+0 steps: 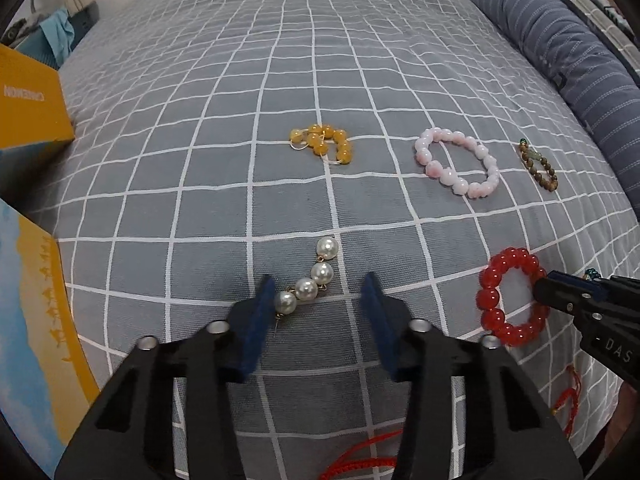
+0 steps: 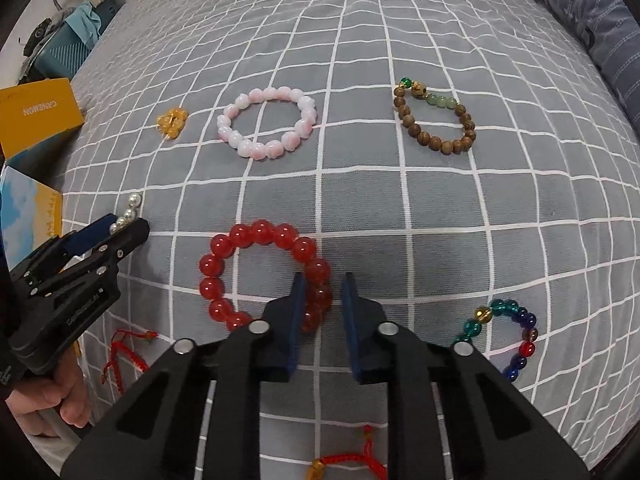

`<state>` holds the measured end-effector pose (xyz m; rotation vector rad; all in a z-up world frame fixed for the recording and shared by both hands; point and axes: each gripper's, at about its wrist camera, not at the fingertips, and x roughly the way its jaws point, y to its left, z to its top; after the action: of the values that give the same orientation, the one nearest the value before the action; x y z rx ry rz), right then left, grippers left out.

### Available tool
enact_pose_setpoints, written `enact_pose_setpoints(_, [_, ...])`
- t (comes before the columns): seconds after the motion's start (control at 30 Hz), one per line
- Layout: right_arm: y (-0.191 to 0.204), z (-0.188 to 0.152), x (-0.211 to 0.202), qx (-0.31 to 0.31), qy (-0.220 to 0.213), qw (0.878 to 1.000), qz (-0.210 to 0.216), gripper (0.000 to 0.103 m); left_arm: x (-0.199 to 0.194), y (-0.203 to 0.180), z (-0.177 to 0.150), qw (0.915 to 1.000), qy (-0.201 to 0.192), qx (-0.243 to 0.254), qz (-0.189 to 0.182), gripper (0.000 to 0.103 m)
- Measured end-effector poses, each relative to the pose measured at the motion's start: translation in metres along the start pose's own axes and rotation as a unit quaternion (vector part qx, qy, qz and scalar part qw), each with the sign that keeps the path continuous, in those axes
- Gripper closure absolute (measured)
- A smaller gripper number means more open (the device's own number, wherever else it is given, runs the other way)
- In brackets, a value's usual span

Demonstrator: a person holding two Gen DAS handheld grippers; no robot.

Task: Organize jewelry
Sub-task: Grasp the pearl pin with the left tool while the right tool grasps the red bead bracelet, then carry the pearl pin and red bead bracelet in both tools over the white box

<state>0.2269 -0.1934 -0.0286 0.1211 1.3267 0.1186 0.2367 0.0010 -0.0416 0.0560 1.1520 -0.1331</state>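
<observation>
Jewelry lies scattered across the bed [image 1: 360, 60], nothing sorted yet; your left gripper [image 1: 320, 292] gapes wide by the pearls [image 1: 310, 280], right gripper [image 2: 323, 300] narrow beside the red bracelet [image 2: 240, 276].

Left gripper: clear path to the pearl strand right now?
Probably yes. The left gripper is open, the pearl strand lies just ahead between its fingers, and nothing sits between them on the checked bedsheet.

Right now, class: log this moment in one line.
left gripper: open, at pearl strand | right gripper: open, astride red bead bracelet
</observation>
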Motion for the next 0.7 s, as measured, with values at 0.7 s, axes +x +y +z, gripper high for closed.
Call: enact_pose_setpoints(0.7, [0.013,-0.001,-0.025,-0.008,-0.030,0.999,0.008,0.090,-0.038,0.006,-0.007,0.9997,-0.021,-0.007,0.008,0.092])
